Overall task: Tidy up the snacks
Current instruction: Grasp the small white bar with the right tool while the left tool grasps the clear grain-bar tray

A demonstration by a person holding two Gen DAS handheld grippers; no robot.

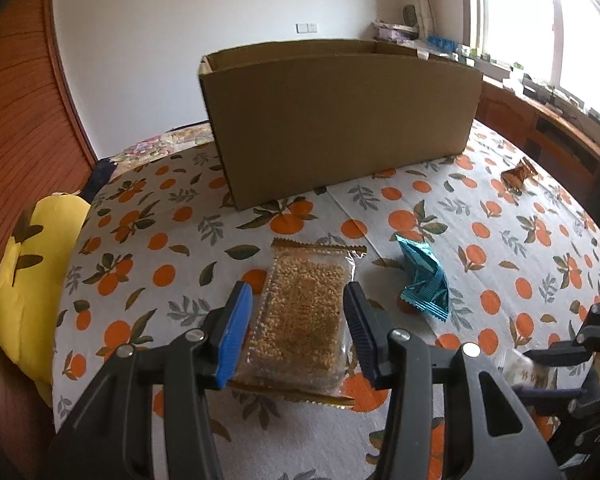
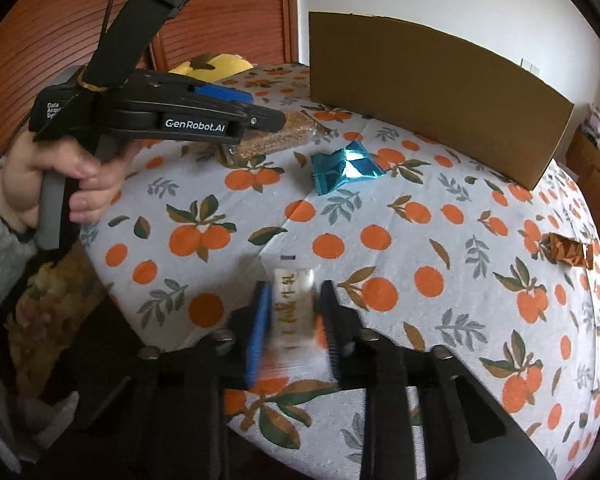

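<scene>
A clear packet of golden grain bar [image 1: 304, 312] lies on the orange-print tablecloth [image 1: 480, 248]. My left gripper [image 1: 298, 300] straddles the packet with its jaws just outside the packet's sides, a small gap showing on each side. The same packet shows in the right wrist view [image 2: 272, 142] under the left gripper [image 2: 260, 120]. My right gripper [image 2: 294, 304] closes around a small white wrapped snack [image 2: 292, 304], blurred by motion. A teal foil packet [image 1: 424, 280] [image 2: 342, 170] lies to the right of the grain bar. An open cardboard box [image 1: 340, 120] [image 2: 432, 92] stands behind.
A brown foil snack [image 1: 518, 174] [image 2: 568, 254] lies far right near the table edge. A yellow cushion [image 1: 32, 280] sits off the table's left side. A wooden sideboard with clutter [image 1: 548, 120] runs under the window.
</scene>
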